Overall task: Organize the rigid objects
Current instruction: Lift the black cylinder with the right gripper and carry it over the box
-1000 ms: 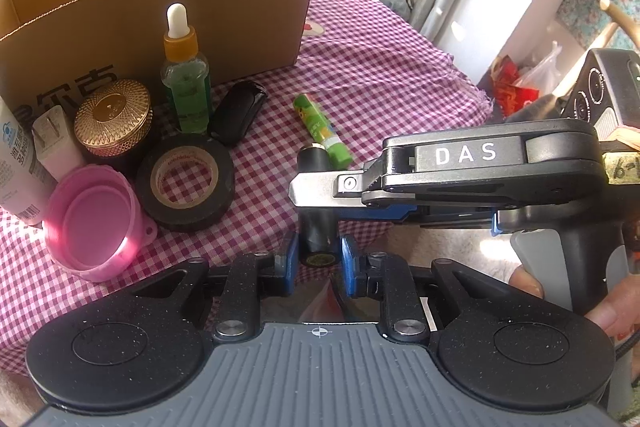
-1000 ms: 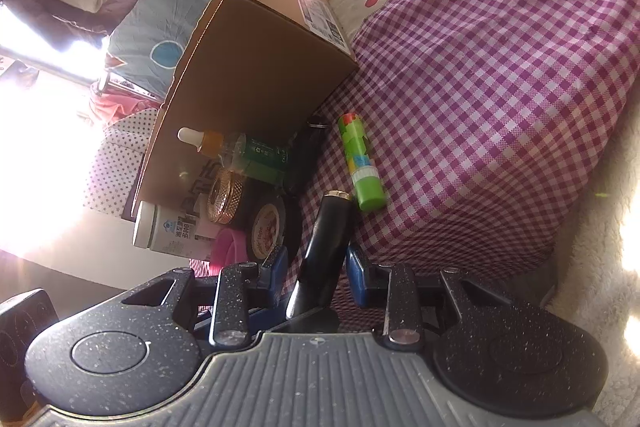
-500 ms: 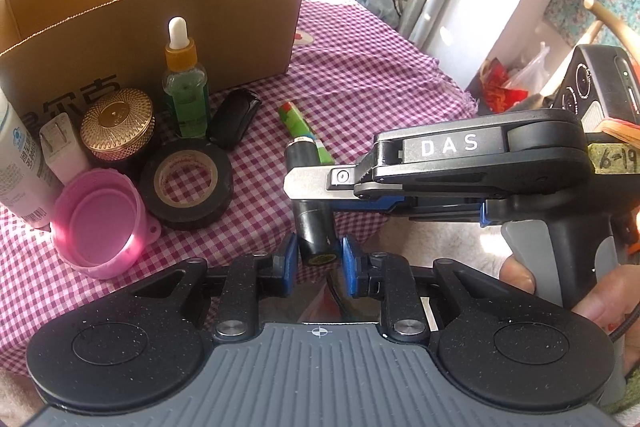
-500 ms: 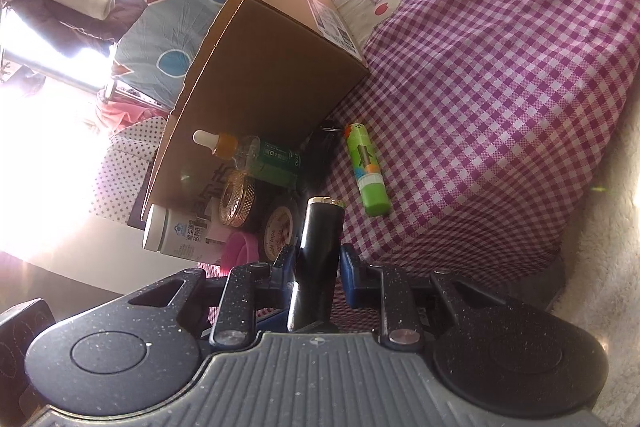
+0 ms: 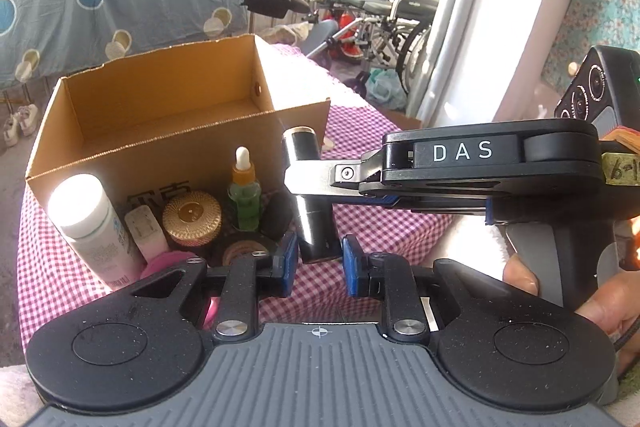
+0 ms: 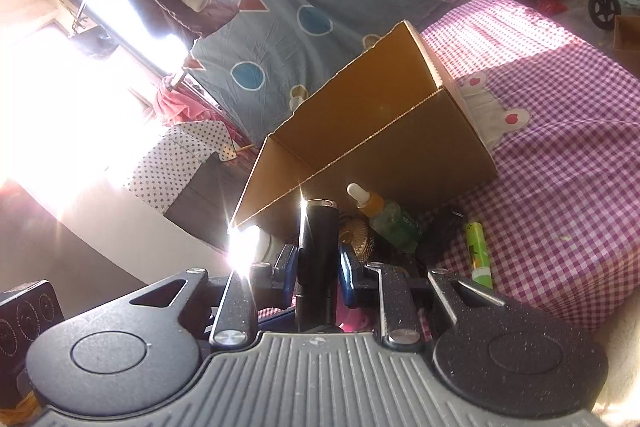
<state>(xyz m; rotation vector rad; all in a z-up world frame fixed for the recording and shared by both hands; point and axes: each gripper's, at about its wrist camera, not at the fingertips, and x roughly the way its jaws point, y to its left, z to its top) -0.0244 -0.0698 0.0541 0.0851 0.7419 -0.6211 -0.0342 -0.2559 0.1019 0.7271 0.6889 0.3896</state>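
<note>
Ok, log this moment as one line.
left gripper: shut on black tube | right gripper: shut on black tube | cardboard box: open, nothing visible inside

Black tube (image 5: 310, 195) now lifted off cloth

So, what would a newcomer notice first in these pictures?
A black tube held upright in mid-view, both grippers' jaws shut on it: the left gripper low, the right gripper from the side. Behind stands an open, empty box, small toiletries crowded before it on the checked cloth.
</note>
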